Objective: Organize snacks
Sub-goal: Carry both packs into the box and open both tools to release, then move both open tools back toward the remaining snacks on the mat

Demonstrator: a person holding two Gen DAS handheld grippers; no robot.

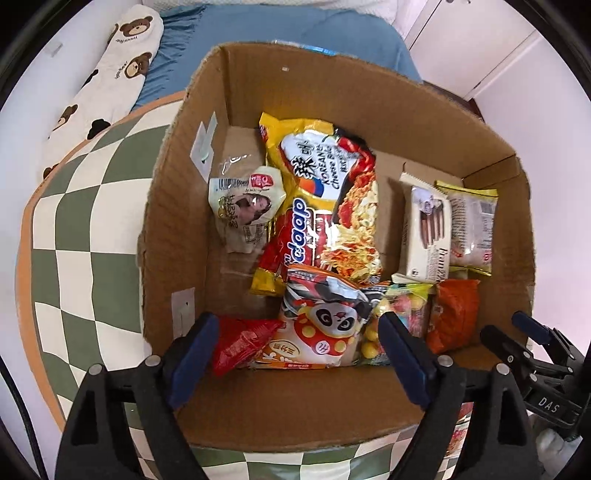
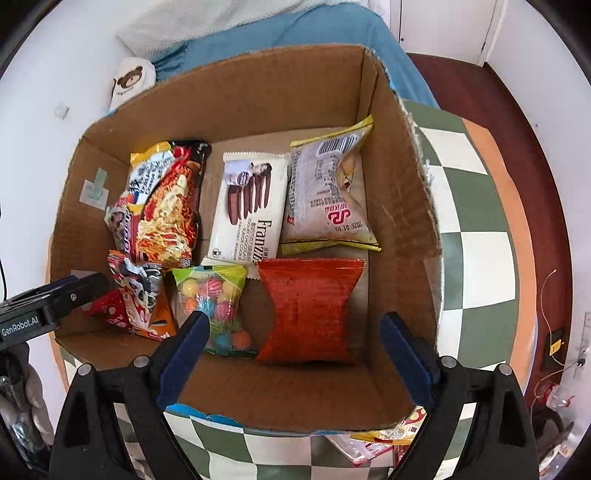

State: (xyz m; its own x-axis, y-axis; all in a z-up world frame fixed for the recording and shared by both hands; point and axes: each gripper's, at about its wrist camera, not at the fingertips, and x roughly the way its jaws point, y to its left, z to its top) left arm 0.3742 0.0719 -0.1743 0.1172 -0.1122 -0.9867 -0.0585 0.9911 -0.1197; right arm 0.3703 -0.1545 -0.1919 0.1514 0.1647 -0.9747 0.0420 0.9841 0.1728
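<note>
An open cardboard box [image 1: 177, 229] [image 2: 402, 206] stands on a checkered table and holds several snacks. A noodle pack [image 1: 332, 199] [image 2: 166, 206], a white cookie pack [image 1: 428, 232] [image 2: 247, 210], a grey-yellow bag [image 1: 472, 229] [image 2: 328, 195], an orange pack [image 1: 452, 314] [image 2: 310, 310], a candy bag [image 1: 402, 310] [image 2: 214, 299], a panda bag [image 1: 325, 325] [image 2: 136, 295], a red pack [image 1: 240, 339] and a white pouch [image 1: 247, 206] lie inside. My left gripper [image 1: 295, 365] is open and empty over the box's near wall. My right gripper [image 2: 295, 362] is open and empty there too.
The green-and-cream checkered table [image 1: 85, 236] [image 2: 476, 258] has an orange rim. A bed with a blue sheet [image 1: 258, 26] and a bear-print pillow [image 1: 110, 74] lies behind. More snack packs [image 2: 384, 439] lie on the table in front of the box. The right gripper shows in the left wrist view [image 1: 532, 354].
</note>
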